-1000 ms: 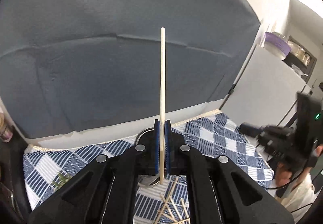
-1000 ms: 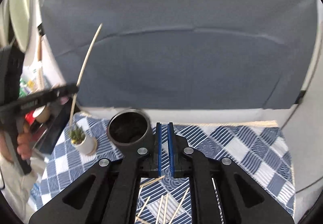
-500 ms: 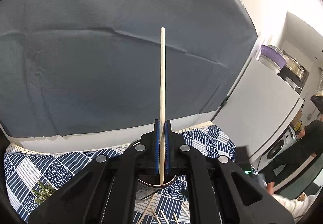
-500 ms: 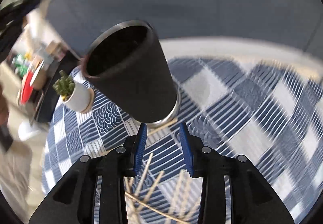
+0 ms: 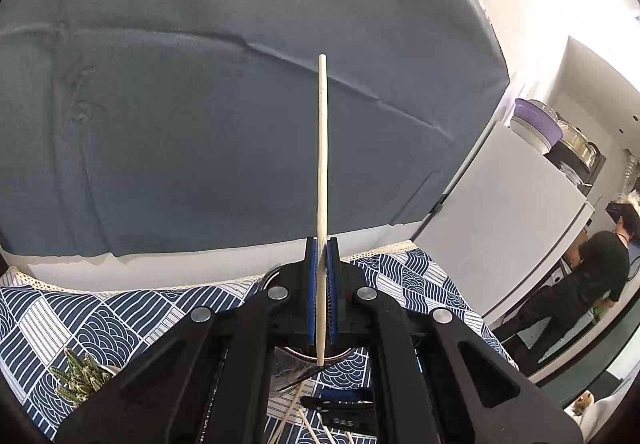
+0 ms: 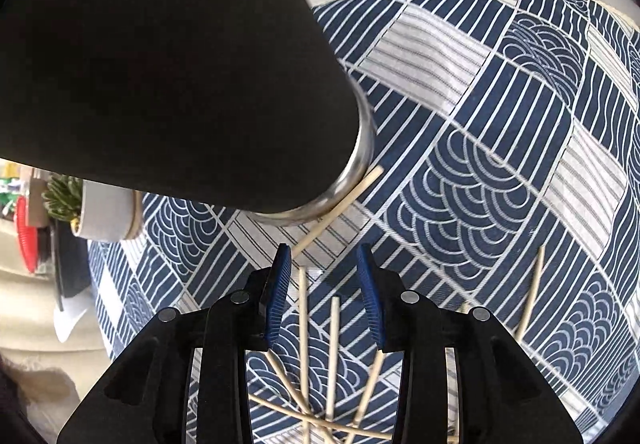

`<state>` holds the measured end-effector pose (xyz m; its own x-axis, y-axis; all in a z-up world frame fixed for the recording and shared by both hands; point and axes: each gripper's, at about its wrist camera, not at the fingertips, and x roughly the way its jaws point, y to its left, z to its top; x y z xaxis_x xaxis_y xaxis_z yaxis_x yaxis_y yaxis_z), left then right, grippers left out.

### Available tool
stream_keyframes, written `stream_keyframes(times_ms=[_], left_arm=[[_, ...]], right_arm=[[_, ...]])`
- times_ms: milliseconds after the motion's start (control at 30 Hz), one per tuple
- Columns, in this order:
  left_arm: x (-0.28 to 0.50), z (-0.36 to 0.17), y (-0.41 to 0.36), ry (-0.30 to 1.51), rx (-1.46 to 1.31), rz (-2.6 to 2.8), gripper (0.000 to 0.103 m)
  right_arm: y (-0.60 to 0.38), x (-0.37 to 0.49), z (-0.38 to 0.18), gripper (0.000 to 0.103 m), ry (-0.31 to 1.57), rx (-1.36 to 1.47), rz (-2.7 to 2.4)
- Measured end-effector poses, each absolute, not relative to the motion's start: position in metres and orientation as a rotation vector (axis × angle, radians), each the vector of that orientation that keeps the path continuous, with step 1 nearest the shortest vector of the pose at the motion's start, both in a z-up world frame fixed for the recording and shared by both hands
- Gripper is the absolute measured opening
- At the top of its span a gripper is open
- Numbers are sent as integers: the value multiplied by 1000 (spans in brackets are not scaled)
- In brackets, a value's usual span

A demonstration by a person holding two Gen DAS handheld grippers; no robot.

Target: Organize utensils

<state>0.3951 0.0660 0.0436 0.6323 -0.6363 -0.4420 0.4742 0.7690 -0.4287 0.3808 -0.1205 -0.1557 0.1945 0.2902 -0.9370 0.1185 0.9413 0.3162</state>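
My left gripper (image 5: pixel 321 244) is shut on a pale wooden chopstick (image 5: pixel 322 171) that stands upright between its blue pads, its lower tip hanging over the metal rim of the black cup (image 5: pixel 296 358) just below. In the right wrist view the same black cup (image 6: pixel 168 59) looms at upper left, its steel base ring on the cloth. My right gripper (image 6: pixel 323 258) points steeply down with its jaws apart over several loose chopsticks (image 6: pixel 333 348) on the cloth; nothing is pinched. One chopstick (image 6: pixel 340 209) lies against the cup's base.
A blue-and-white patterned tablecloth (image 6: pixel 500 147) covers the table. A small potted succulent (image 6: pixel 92 209) stands left of the cup, also low left in the left wrist view (image 5: pixel 82 376). A grey backdrop (image 5: pixel 200 103) hangs behind; a white cabinet (image 5: pixel 508 228) and a person (image 5: pixel 588 276) are at right.
My right gripper dropped and tipped down toward the loose chopsticks, its jaws going from shut to apart. The left gripper sank a little, still holding its chopstick over the cup.
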Motion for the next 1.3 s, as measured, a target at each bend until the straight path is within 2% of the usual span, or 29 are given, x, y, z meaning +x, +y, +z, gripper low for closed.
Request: stream_keyframes(times_ms=[533,733,867,900,967,1100,1300], left_arm=[[395,37,74,627,-286,-687,5],[394,36,75,623,-291,-699,5],[391,40,75,619,-278,-698,5],[392,40,76,618,-276,-697,5],[391,41,79,621,-270,-689,5],[390,41,84,620,-277,-677,5],[390,39,84,630,-278,-675,5]], right_arm=[[-102,377,-163,36,1330,445,-83],[-76,377,-164,36,1298,357,-216],[-50,376,-168,29,1298,210,-268],[-49,375,-168,17,1296,211,-266],[-53,371,-168,9,1301,222,-279],[-76,365,-168,4,1309,278,-280],[-113,355,-162,4,1274,381,-288]])
